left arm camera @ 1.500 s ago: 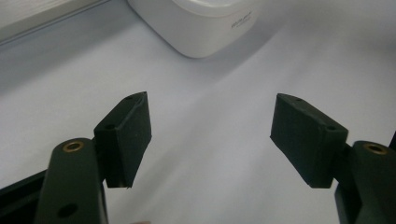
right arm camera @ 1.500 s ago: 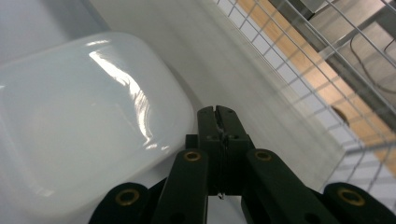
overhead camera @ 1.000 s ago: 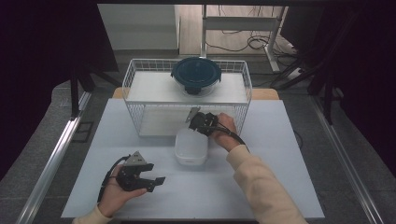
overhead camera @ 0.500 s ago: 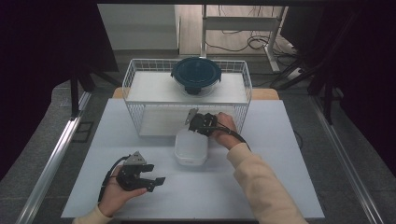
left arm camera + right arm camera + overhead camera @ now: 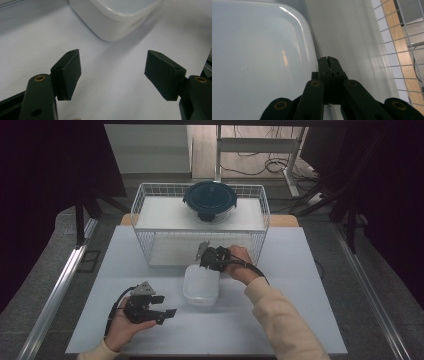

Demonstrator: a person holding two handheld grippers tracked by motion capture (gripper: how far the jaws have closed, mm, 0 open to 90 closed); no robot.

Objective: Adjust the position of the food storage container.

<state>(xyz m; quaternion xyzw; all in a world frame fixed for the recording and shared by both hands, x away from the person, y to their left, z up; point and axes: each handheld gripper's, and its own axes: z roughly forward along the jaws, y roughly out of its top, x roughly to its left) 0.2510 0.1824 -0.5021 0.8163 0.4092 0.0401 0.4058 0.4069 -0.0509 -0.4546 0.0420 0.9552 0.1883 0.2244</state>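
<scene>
The white lidded container (image 5: 201, 284) sat mid-counter, just near of the wire basket (image 5: 145, 232). The right gripper (image 5: 328, 60), jaws closed on nothing, was at its far right edge. The left gripper (image 5: 112, 72) rested near-left, jaws wide apart and empty.

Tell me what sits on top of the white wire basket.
On the white wire basket, a white shelf panel carries a round container with a dark blue lid. The lid hides its contents, and the panel covers part of the basket's inside.
</scene>
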